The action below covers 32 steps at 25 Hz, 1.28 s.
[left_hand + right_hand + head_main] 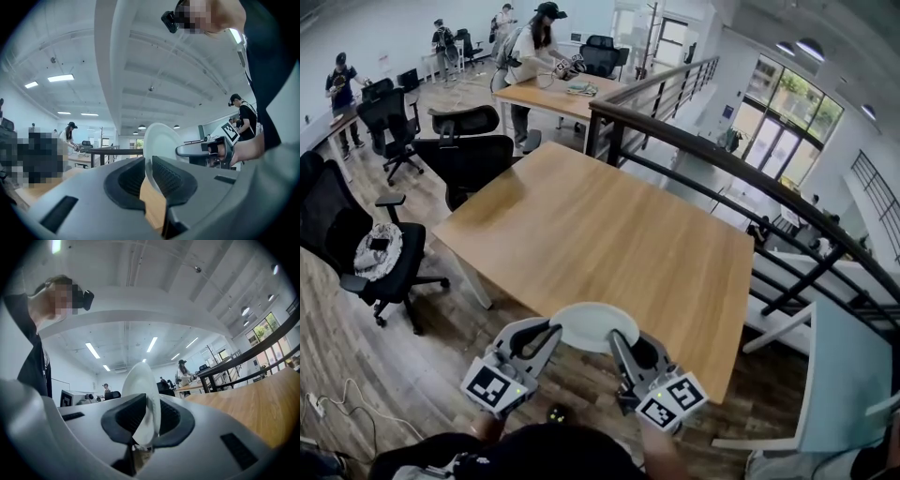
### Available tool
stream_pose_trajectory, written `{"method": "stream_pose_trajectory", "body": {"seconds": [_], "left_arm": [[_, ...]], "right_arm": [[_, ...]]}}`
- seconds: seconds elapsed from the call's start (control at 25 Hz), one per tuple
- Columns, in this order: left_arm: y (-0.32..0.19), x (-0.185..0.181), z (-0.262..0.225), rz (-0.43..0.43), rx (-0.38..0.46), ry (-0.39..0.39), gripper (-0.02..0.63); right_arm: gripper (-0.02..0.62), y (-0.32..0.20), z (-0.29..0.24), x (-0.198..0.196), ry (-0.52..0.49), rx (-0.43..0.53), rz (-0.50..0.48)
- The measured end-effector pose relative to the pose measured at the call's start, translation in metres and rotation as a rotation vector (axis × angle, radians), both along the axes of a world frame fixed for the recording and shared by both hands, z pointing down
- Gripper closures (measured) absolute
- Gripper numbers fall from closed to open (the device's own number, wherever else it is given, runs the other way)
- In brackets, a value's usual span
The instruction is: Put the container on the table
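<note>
A white round container (594, 326), shallow like a bowl, hangs over the near edge of the wooden table (600, 234). My left gripper (551, 330) is shut on its left rim and my right gripper (615, 339) is shut on its right rim. In the left gripper view the white container (161, 140) stands edge-on between the dark pads (129, 180), with the other gripper beyond it. In the right gripper view the container (140, 385) is likewise pinched between the pads (126, 420). It is held above the tabletop; whether it touches the wood I cannot tell.
Black office chairs (375, 248) stand left of the table on the wooden floor. A dark railing (741, 169) runs along the table's far right side. A second table (558, 94) with a person (534, 47) at it is farther back.
</note>
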<state>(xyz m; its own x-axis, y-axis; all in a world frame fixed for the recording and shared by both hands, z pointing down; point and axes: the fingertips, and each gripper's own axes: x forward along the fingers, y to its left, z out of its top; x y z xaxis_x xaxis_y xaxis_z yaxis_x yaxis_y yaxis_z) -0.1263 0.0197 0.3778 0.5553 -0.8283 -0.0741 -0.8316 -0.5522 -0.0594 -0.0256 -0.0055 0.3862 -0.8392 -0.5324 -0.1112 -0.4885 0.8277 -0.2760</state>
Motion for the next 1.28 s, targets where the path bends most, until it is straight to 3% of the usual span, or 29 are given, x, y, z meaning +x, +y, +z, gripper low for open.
{"method": "stream_pose_trajectory", "body": {"seconds": [0.48, 0.92, 1.28], "left_arm": [[-0.009, -0.012, 0.007, 0.010, -0.001, 0.015, 0.560], [-0.040, -0.041, 0.002, -0.080, -0.007, 0.005, 0.560], [-0.077, -0.042, 0.003, -0.100, -0.019, -0.001, 0.560]], "right_arm": [[0.555, -0.009, 0.005, -0.011, 0.013, 0.005, 0.026], [0.555, -0.048, 0.000, -0.044, -0.001, 0.009, -0.067], [0.555, -0.088, 0.003, -0.045, -0.010, -0.008, -0.082]]}}
